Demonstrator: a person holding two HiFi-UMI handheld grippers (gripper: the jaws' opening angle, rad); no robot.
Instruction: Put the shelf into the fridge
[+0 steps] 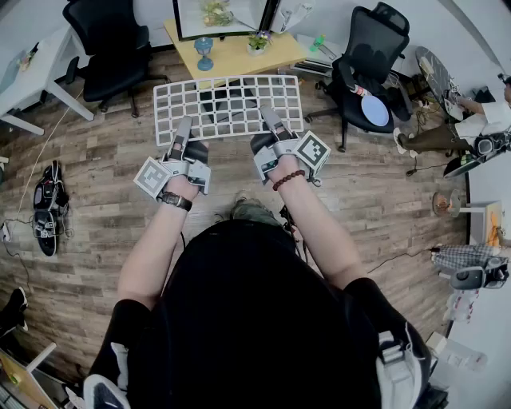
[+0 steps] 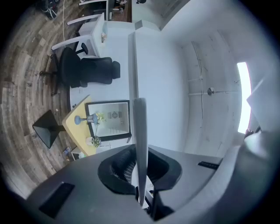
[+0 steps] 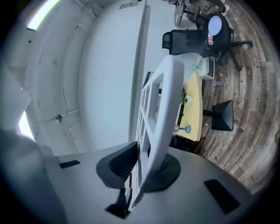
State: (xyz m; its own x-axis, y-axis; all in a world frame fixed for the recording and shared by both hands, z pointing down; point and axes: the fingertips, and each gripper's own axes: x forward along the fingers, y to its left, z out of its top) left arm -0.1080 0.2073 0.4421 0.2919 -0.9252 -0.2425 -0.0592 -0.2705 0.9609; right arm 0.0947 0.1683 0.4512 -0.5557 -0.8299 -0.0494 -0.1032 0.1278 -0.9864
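Soft, even indoor light fills the head view, casting only faint shadows around the white shelf (image 1: 227,104). Fisheye distortion curves the room away from the shelf on every side. In the left gripper view the shelf's near edge (image 2: 140,131) is blurred, and a light strip (image 2: 243,96) to its right glares white. In the right gripper view another strip (image 3: 43,13) flares up and left of the blurred shelf (image 3: 164,113). Both views have dark corners.

A floor of worn wood planks (image 1: 96,176) runs across the room. At the far side stands a small yellow table (image 1: 231,54) bearing a blue vase (image 1: 204,49) and a little potted plant (image 1: 258,40). One black office chair (image 1: 112,48) stands to its left beside a white desk (image 1: 28,76), and another black chair (image 1: 369,56) to its right. Dark shoes (image 1: 45,209) lie on the floor at the left. The wall (image 2: 166,74) is plain white, and a bright strip light (image 2: 243,97) glows near it.
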